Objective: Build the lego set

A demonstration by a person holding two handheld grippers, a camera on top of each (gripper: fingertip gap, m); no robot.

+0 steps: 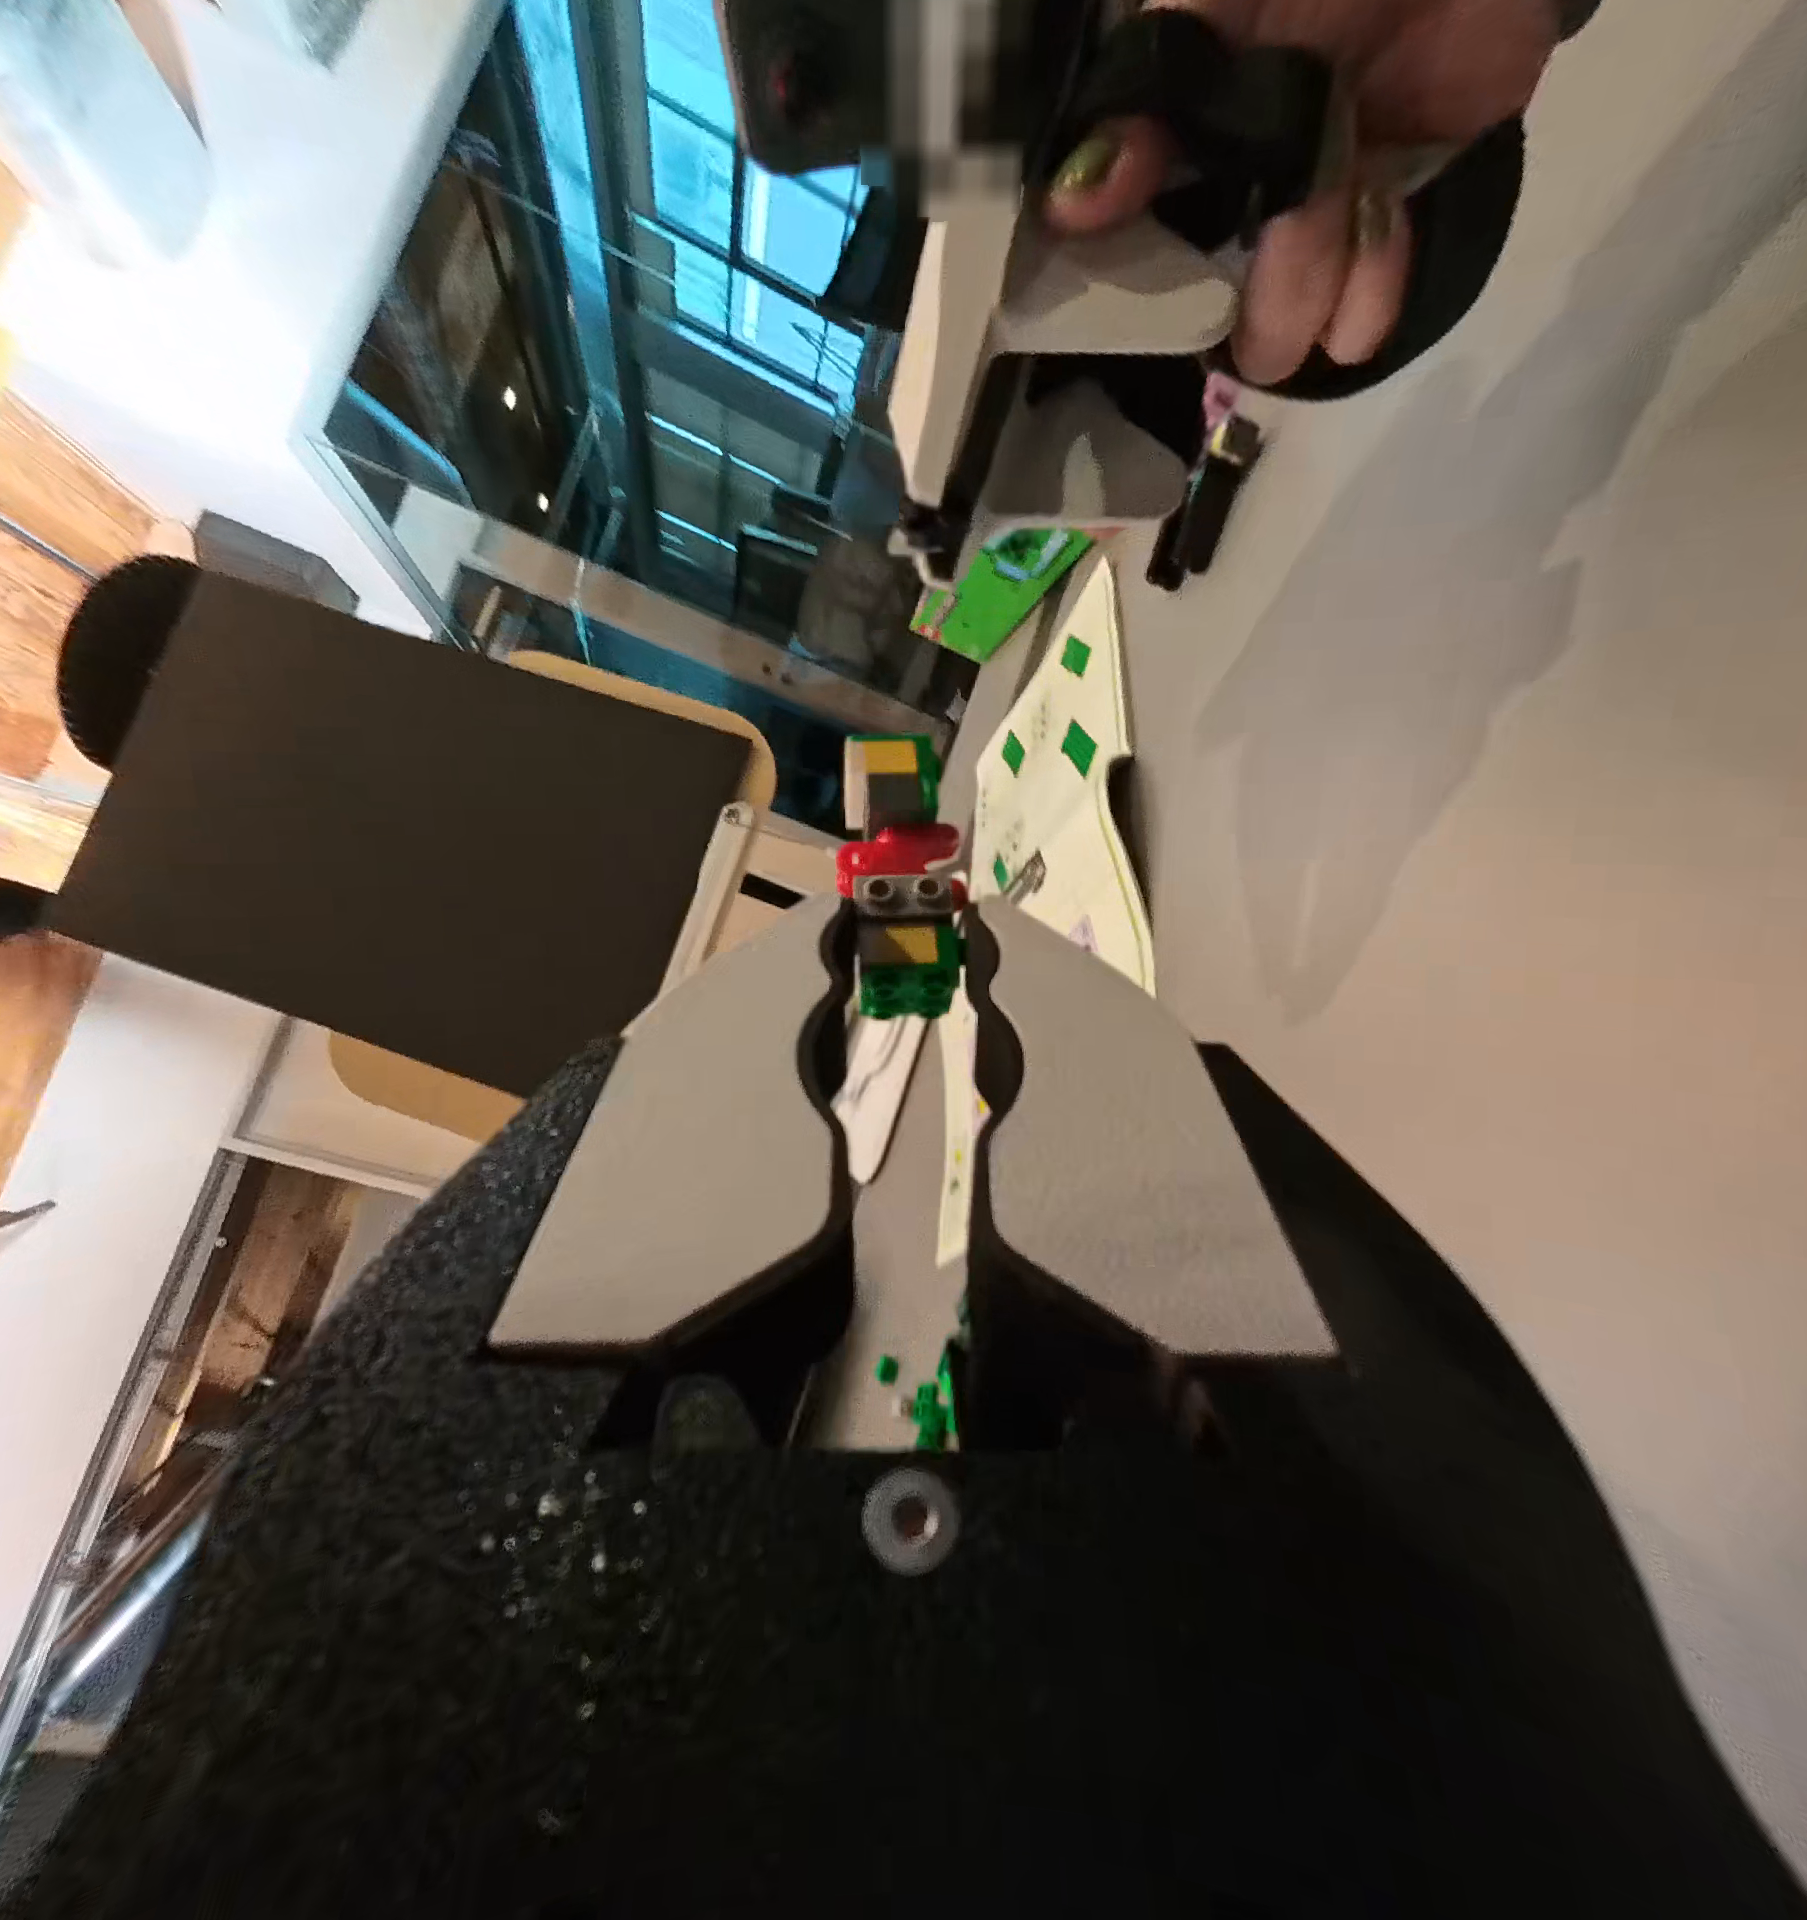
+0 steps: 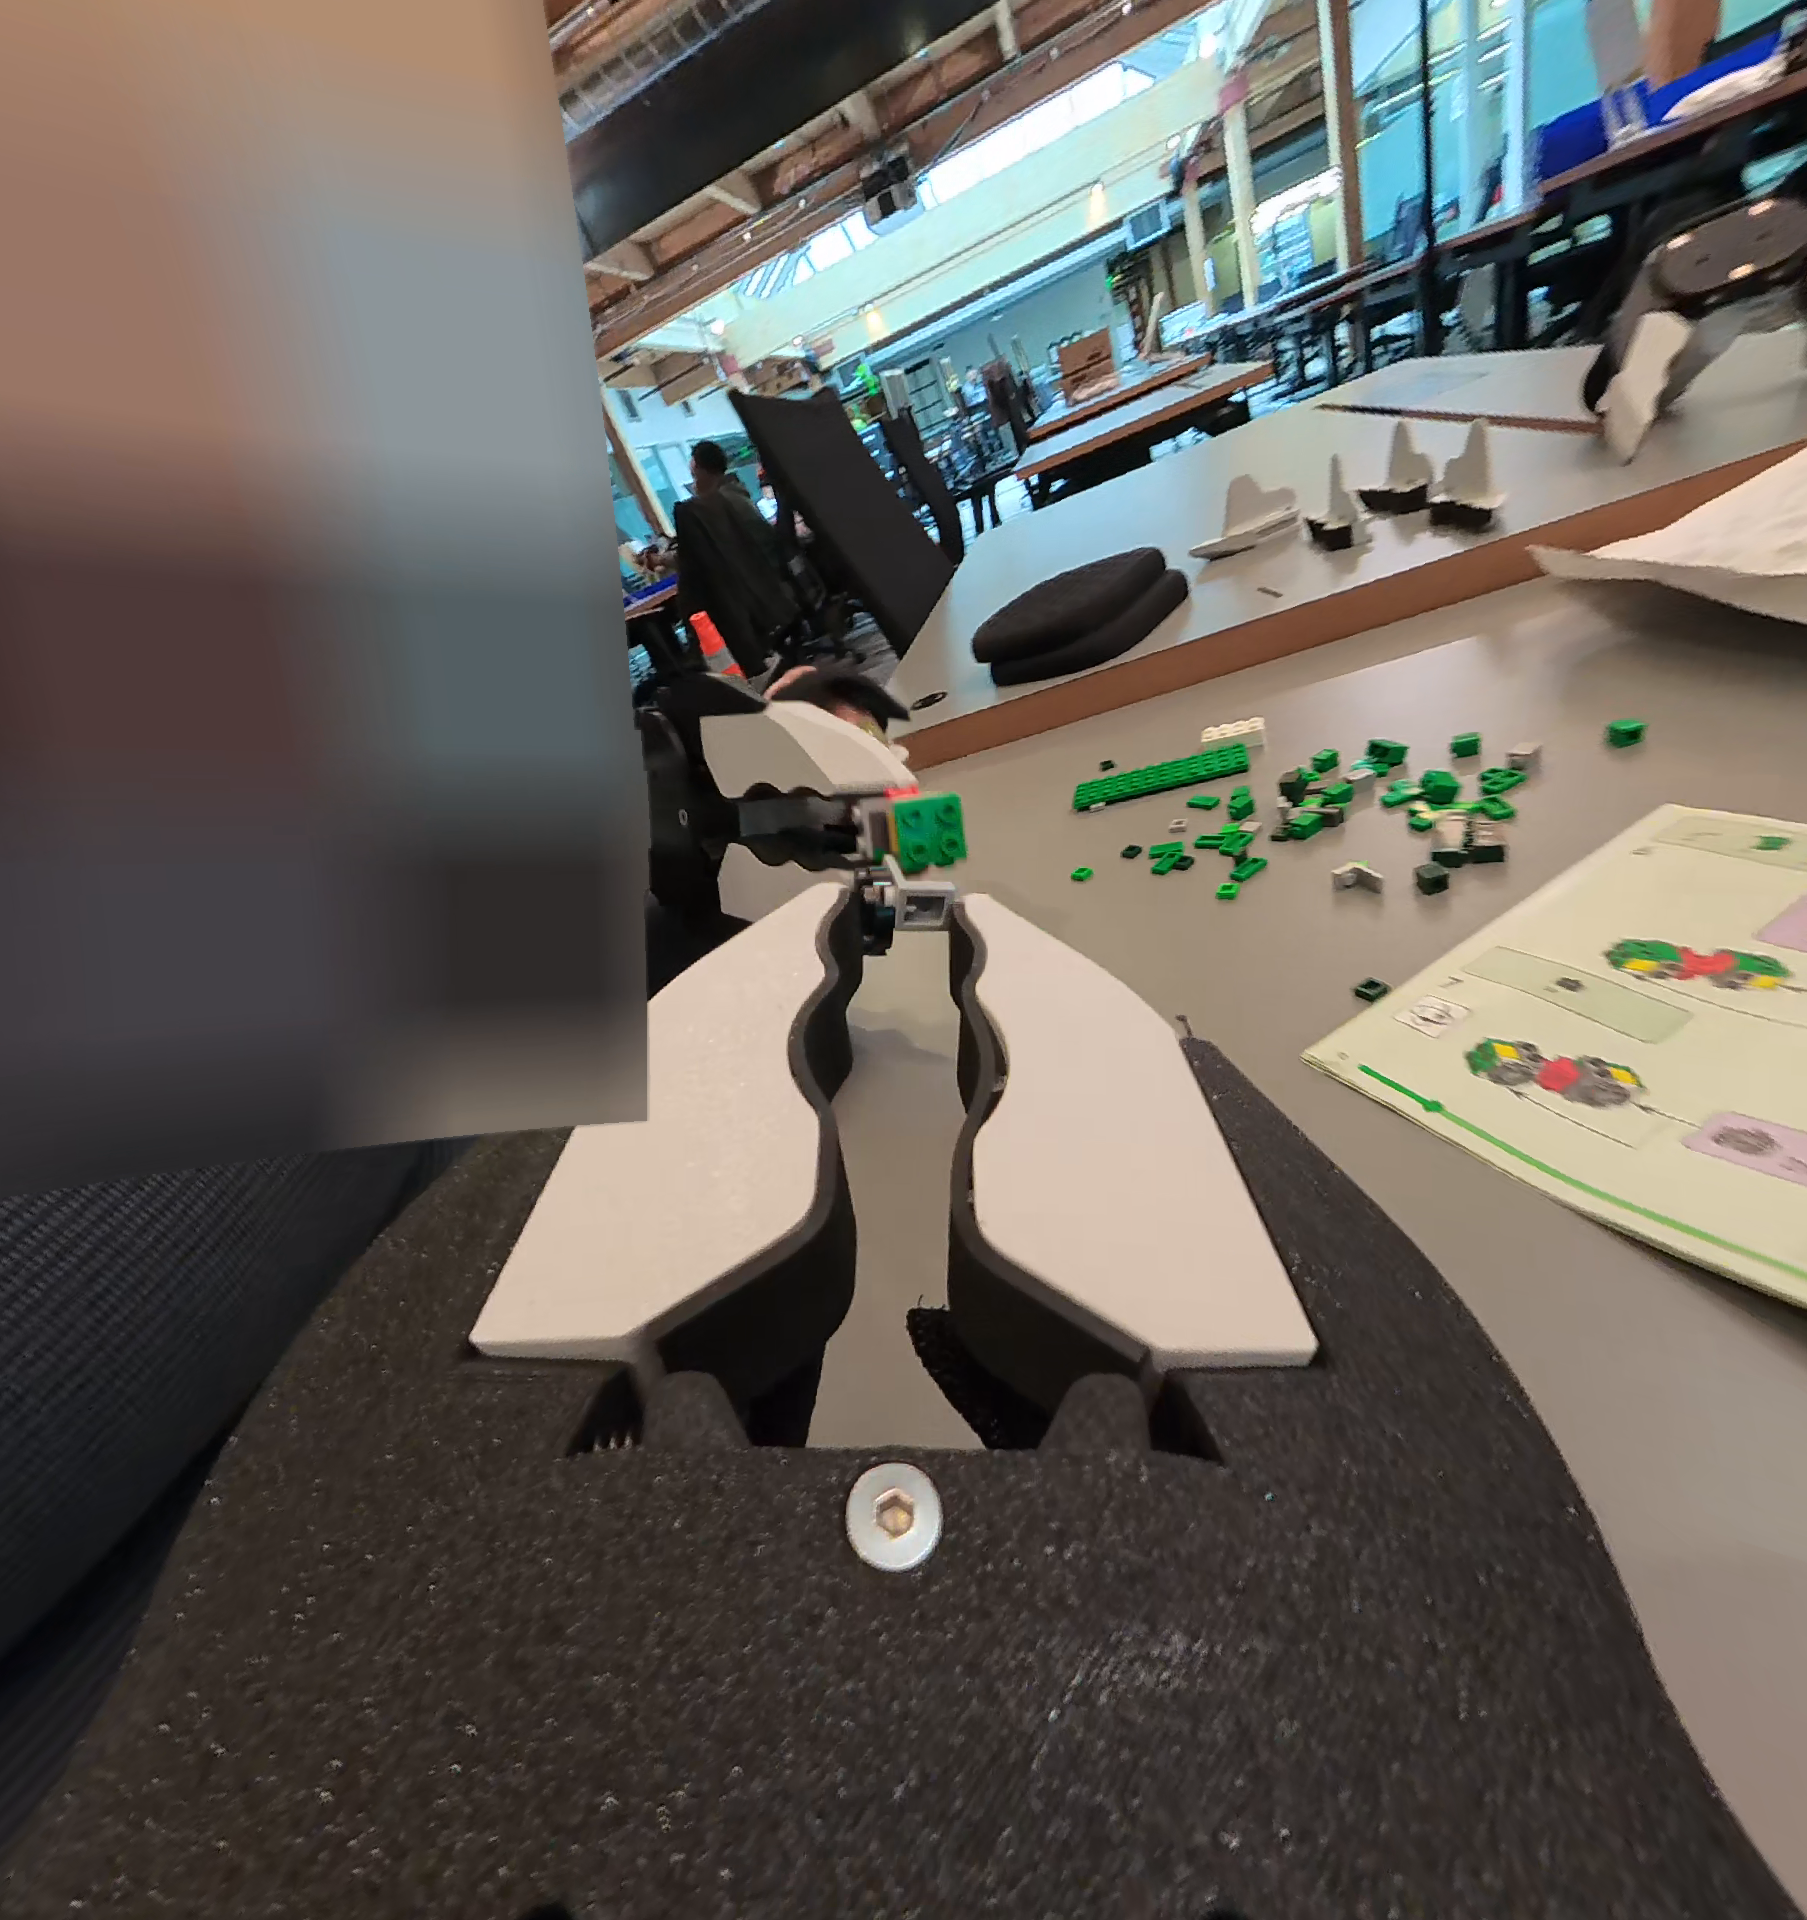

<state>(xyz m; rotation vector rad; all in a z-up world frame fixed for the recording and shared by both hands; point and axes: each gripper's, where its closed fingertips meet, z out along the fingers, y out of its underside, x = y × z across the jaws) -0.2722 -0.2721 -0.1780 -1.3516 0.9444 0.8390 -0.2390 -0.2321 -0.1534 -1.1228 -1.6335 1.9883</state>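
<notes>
My left gripper (image 1: 904, 920) is shut on a small lego build (image 1: 904, 940) of green, yellow, grey and red bricks, held above the grey table (image 1: 1501, 935). The build sticks out past the fingertips. In the right wrist view the left gripper (image 2: 826, 816) comes in from the left with the build's green end (image 2: 930, 826) showing. My right gripper (image 2: 899, 909) is shut on a small grey piece (image 2: 925, 909), just below that green end. A hand (image 1: 1294, 260) holds the right gripper at the top of the left wrist view.
Loose green pieces (image 2: 1346, 800) and a long green plate (image 2: 1159, 779) lie on the table (image 2: 1190, 987). The instruction booklet (image 2: 1657, 1039) lies open at the right. Black round pads (image 2: 1081, 613), spare gripper fingers (image 2: 1398, 488) and white paper (image 2: 1730, 540) sit farther back.
</notes>
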